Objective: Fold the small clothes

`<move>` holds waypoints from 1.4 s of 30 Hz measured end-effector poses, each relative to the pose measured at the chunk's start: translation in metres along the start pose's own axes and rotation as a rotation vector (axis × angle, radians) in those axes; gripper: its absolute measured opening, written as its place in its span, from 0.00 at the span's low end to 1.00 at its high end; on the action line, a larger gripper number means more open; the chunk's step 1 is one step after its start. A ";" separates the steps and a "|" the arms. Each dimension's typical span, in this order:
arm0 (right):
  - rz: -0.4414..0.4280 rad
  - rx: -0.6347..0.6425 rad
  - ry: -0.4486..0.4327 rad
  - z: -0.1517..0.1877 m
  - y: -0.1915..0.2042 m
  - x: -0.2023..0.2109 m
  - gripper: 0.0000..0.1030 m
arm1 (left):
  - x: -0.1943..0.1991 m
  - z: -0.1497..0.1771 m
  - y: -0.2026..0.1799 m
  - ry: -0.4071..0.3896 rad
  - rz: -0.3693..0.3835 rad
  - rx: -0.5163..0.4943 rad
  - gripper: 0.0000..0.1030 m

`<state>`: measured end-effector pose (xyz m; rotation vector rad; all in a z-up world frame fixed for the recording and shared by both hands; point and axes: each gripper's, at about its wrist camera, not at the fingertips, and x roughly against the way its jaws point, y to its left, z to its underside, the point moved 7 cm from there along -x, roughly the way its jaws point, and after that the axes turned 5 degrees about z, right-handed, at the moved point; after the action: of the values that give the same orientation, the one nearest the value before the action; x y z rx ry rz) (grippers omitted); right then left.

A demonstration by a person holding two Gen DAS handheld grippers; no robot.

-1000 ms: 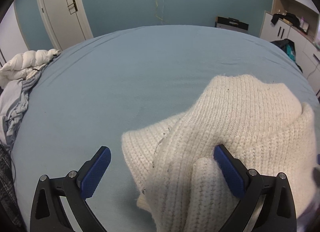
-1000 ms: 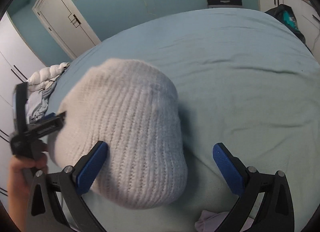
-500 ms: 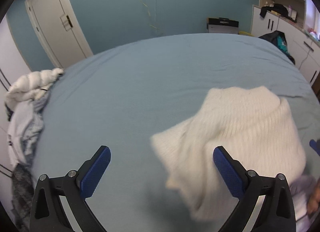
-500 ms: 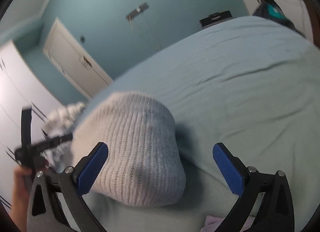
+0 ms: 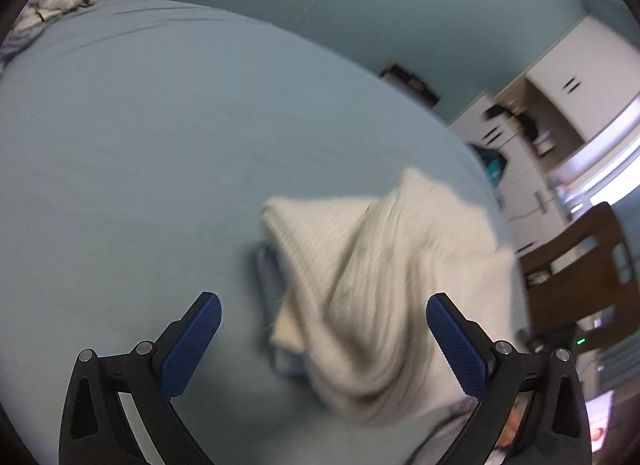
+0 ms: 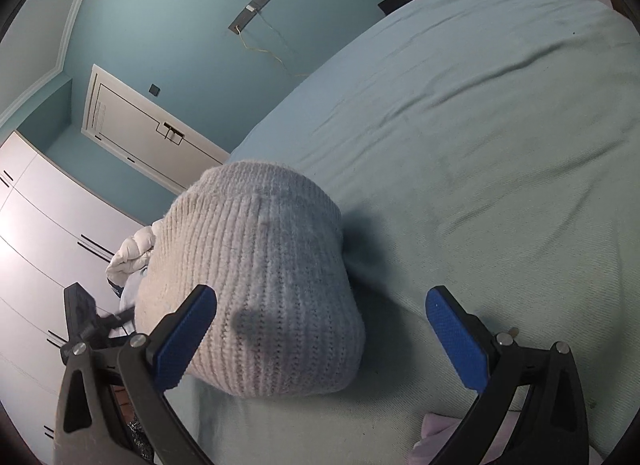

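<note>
Cream ribbed knit garment point(image 5: 384, 289) lies bunched on a pale blue bed sheet point(image 5: 140, 165), likely folded w/ both tools off it. Left gripper point(image 5: 322, 339) spread wide, empty, garment just ahead btwn its fingers. Right gripper point(image 6: 320, 331) also wide, empty; knit bulges by its left finger. Next: prob. fetch another item.

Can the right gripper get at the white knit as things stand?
Probably yes. The right gripper is open, the white knit lies on the bed just ahead, partly between its fingers, nothing covering it.
</note>
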<state>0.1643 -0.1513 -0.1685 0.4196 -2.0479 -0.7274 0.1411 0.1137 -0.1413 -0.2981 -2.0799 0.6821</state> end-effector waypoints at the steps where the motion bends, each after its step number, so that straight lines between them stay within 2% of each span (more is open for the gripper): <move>1: -0.004 0.005 0.007 0.000 0.001 -0.002 0.99 | -0.007 -0.002 0.001 0.020 -0.002 -0.016 1.00; 3: -0.003 0.012 0.015 0.001 0.002 -0.003 0.99 | -0.029 0.000 0.001 0.089 0.024 -0.047 1.00; 7: -0.020 0.008 0.030 0.001 0.000 -0.003 0.99 | -0.055 0.006 0.008 0.161 0.175 0.040 1.00; 11: -0.080 -0.025 0.083 -0.008 0.004 -0.009 0.99 | -0.068 0.016 -0.006 0.224 0.248 -0.022 1.00; 15: -0.244 -0.082 0.202 -0.024 0.014 -0.020 0.99 | -0.083 0.013 -0.014 0.305 0.342 -0.026 1.00; 16: -0.282 -0.094 0.258 -0.026 0.016 -0.027 0.99 | -0.085 0.014 -0.016 0.315 0.367 -0.015 1.00; 18: -0.310 -0.104 0.344 -0.026 0.017 -0.040 1.00 | -0.095 0.018 -0.015 0.356 0.440 0.042 1.00; 20: -0.284 -0.098 0.430 -0.022 0.009 -0.056 1.00 | -0.105 0.022 -0.015 0.402 0.517 0.103 1.00; 21: -0.281 -0.106 0.475 -0.018 0.006 -0.064 0.99 | -0.109 0.024 -0.016 0.413 0.532 0.107 1.00; 22: -0.328 -0.152 0.519 -0.013 0.002 -0.073 1.00 | -0.112 0.026 -0.019 0.416 0.530 0.097 1.00; 24: -0.367 -0.182 0.514 -0.010 0.000 -0.080 1.00 | -0.116 0.026 -0.029 0.411 0.501 0.051 1.00; 26: -0.368 -0.162 0.507 -0.007 0.004 -0.086 1.00 | -0.118 0.026 -0.034 0.411 0.477 0.037 1.00; 30: -0.387 -0.203 0.529 -0.007 0.005 -0.090 1.00 | -0.118 0.018 -0.044 0.404 0.479 0.038 1.00; 35: -0.301 -0.020 0.489 -0.017 0.040 -0.067 0.98 | -0.094 -0.001 -0.079 0.360 0.516 -0.058 1.00; 39: -0.324 0.011 0.411 -0.047 0.051 -0.052 0.98 | -0.090 -0.032 -0.109 0.317 0.530 -0.099 1.00; 42: -0.308 0.060 0.360 -0.084 0.060 -0.046 0.98 | -0.100 -0.065 -0.127 0.289 0.547 -0.105 1.00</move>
<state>0.2585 -0.1081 -0.1241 0.8509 -1.6854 -0.7131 0.2571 -0.0118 -0.1088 -0.9895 -1.7617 0.7924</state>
